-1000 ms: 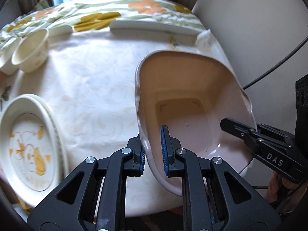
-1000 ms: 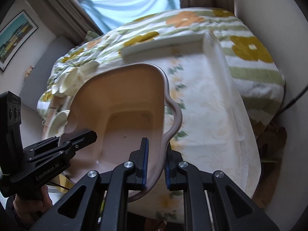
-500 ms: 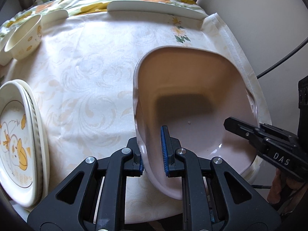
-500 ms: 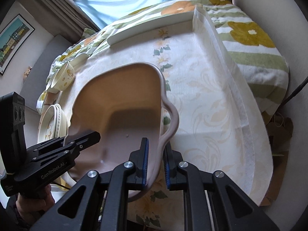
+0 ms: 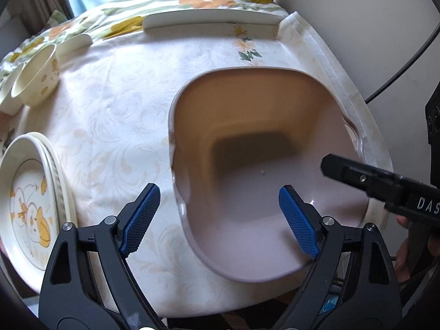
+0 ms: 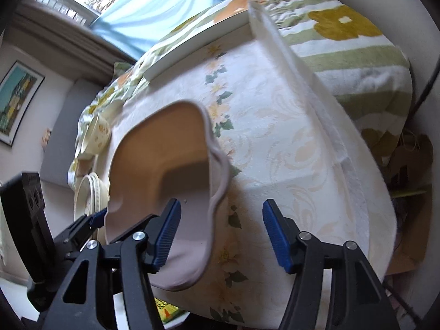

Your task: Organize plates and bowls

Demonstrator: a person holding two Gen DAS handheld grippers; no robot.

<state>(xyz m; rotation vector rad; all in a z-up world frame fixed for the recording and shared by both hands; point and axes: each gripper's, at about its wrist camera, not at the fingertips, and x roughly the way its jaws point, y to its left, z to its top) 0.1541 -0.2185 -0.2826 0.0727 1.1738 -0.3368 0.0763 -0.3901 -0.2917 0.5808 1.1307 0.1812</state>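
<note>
A large pink-beige plastic basin (image 5: 255, 165) rests on the white tablecloth near the table's front right corner; it also shows in the right wrist view (image 6: 170, 181). My left gripper (image 5: 220, 217) is open, its fingers on either side of the basin's left rim without touching. My right gripper (image 6: 222, 236) is open, straddling the basin's right rim. A stack of cream plates with orange figures (image 5: 30, 206) lies at the front left. A small cream bowl (image 5: 38, 79) sits at the far left.
A long white tray (image 5: 211, 22) lies along the table's far edge. The tablecloth's border (image 6: 316, 88) hangs over the right side, next to a flowered green-striped cloth (image 6: 357, 44). A wall and a black cable (image 5: 398, 77) are on the right.
Both grippers held the basin by its rims above the table and lowered it. Now the basin rests on the table and both grippers have opened and let go.
</note>
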